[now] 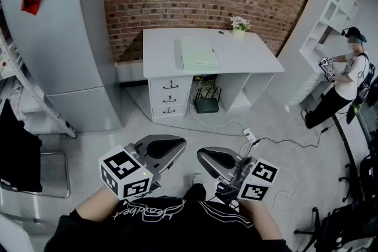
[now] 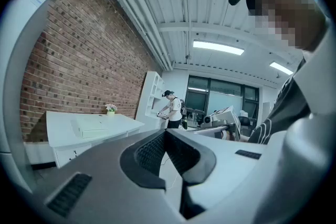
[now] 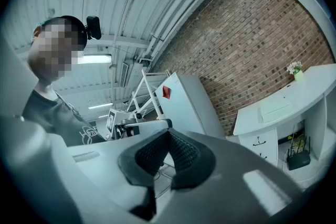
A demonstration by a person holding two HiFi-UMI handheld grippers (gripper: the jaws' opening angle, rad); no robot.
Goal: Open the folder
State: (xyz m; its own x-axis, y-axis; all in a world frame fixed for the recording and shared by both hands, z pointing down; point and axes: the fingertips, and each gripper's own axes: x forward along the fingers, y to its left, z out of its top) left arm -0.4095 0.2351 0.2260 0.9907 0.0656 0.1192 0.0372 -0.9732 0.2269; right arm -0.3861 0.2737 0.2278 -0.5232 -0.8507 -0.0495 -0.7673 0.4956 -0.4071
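A pale green folder (image 1: 198, 54) lies shut and flat on the white desk (image 1: 254, 56) across the room; it shows small in the left gripper view as the folder (image 2: 90, 126) and in the right gripper view as the folder (image 3: 275, 108). Both grippers are held close to my body, far from the desk. My left gripper (image 1: 175, 144) is shut with nothing between its jaws. My right gripper (image 1: 201, 156) also has its jaws together and empty. The two point toward each other.
A grey fridge (image 1: 65, 44) stands left of the desk, a flower pot (image 1: 239, 25) on the desk's far edge. Drawers (image 1: 170, 96) and a router (image 1: 207, 104) sit under it, cables (image 1: 260, 140) on the floor. A person (image 1: 342, 77) stands at white shelves (image 1: 328, 15) on the right.
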